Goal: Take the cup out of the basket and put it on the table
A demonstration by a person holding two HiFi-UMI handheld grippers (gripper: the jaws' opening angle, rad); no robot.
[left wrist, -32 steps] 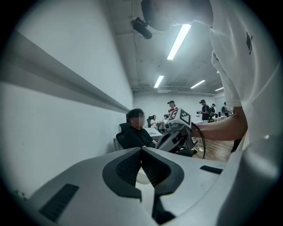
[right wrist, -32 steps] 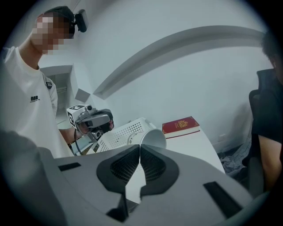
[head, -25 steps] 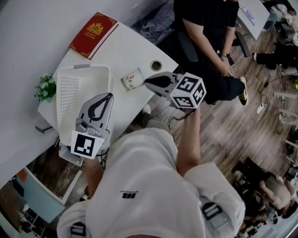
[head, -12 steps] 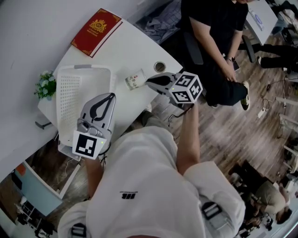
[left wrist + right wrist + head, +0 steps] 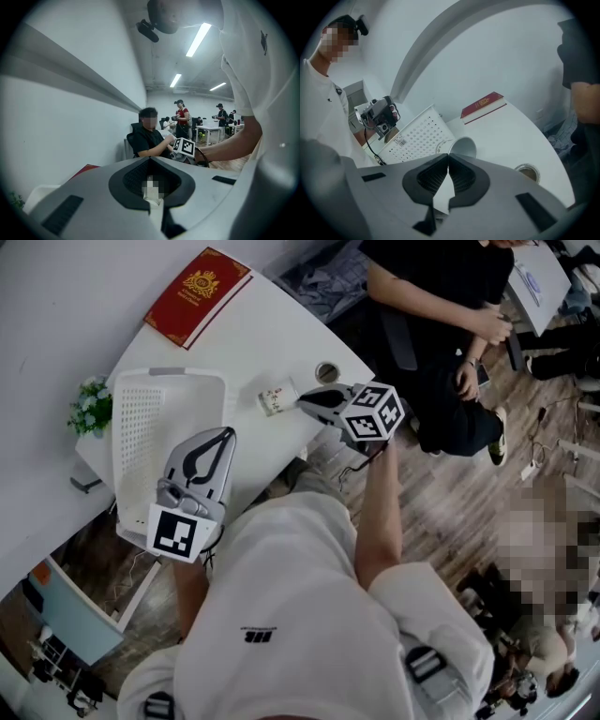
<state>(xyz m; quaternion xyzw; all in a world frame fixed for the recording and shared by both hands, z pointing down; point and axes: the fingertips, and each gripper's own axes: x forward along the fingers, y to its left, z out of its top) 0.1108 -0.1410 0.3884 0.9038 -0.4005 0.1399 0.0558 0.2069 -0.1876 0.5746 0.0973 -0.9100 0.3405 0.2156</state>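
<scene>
Cup (image 5: 277,397): out of basket (image 5: 169,381), just beside it, tilted; rim pinched by closed right gripper (image 5: 302,401). Left gripper (image 5: 223,434): closed, empty, over basket's near edge. Handling: turn cup upright, seat base on table (image 5: 253,343) clear of basket, then release.

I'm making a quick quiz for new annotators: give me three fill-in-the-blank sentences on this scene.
1. The right gripper is shut on the rim of the ____.
2. The book lying on the table has a ____ cover.
3. The plant stands beside the perforated white ____.

Missing words: cup; red; basket.
</scene>
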